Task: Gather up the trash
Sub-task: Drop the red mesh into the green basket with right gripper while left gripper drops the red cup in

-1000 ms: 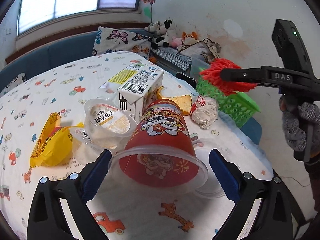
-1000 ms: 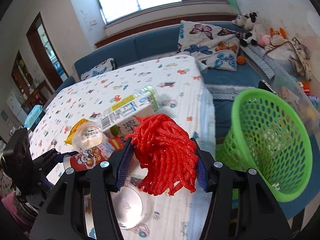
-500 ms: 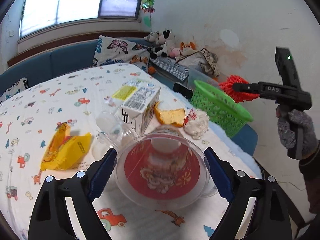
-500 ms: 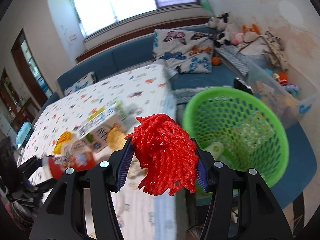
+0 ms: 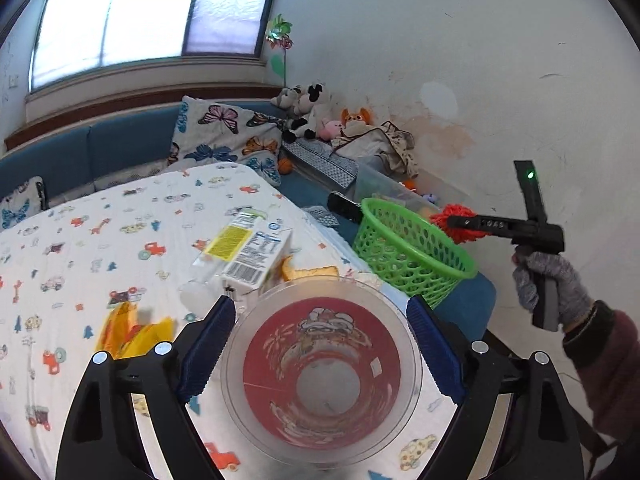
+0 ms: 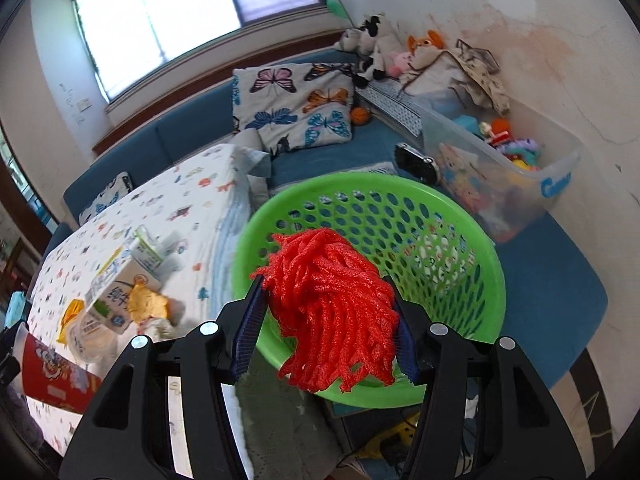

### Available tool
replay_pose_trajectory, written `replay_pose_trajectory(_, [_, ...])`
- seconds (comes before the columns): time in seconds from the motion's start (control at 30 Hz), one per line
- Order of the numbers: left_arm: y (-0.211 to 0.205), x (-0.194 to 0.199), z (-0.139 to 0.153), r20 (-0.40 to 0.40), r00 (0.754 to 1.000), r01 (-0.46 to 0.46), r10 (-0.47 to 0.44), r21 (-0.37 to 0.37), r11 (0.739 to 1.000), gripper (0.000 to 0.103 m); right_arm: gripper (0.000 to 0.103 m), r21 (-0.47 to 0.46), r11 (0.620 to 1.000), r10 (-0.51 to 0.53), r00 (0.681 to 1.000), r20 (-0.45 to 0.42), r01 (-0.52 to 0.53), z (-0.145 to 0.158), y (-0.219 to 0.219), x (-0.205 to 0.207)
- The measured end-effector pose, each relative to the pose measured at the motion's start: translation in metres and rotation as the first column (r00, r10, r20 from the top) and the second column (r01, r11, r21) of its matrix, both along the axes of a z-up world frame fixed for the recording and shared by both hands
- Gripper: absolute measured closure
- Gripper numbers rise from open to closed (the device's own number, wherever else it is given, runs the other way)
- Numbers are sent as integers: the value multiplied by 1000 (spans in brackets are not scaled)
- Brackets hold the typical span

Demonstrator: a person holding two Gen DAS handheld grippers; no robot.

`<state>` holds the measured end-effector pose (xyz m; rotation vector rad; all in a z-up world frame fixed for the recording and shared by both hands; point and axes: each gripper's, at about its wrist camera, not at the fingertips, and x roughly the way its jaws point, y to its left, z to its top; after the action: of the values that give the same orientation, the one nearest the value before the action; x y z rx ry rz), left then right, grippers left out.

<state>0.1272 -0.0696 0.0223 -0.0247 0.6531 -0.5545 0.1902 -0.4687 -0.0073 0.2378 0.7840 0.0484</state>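
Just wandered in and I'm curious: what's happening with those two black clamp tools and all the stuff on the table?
A person is clearing trash with a handheld gripper in each hand. The right gripper holds a red foam net over the green basket, not yet dropped. The left gripper, its jaws having just narrowed, has a red plastic cup between them, raised above the table. A milk carton, a yellow wrapper and other scraps remain there.

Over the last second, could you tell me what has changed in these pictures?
The left gripper closed its jaws onto the red cup and lifted it off the table, mouth towards the camera. The right gripper carried the red netting from the table to over the green basket, still clamped. Carton, yellow wrapper and bread stayed put.
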Motion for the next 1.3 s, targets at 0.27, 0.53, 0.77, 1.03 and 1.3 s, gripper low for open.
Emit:
replay_pose_trajectory(0.27, [-26, 15, 27, 25, 999, 49, -48, -15, 999, 19, 29, -19, 999, -28, 999, -42, 28, -17, -9, 13])
replay_pose_trajectory(0.53, [-80, 49, 60, 71, 990, 119, -118, -15, 993, 19, 24, -42, 999, -32, 999, -12, 31, -11, -16, 3])
replay_pose_trajectory(0.77, [-141, 84, 72, 82, 981, 175, -173, -14, 984, 19, 22, -88, 996, -23, 1000, 13, 25, -2, -21, -19])
replay_pose_trajectory(1.03, [-215, 121, 61, 45, 975, 220, -219, -19, 975, 18, 22, -73, 997, -26, 1000, 18, 27, -7, -32, -35])
replay_pose_trajectory(1.3, [-259, 143, 29, -21, 975, 220, -220, 26, 975, 18, 22, -56, 998, -26, 1000, -3, 26, -17, -37, -41])
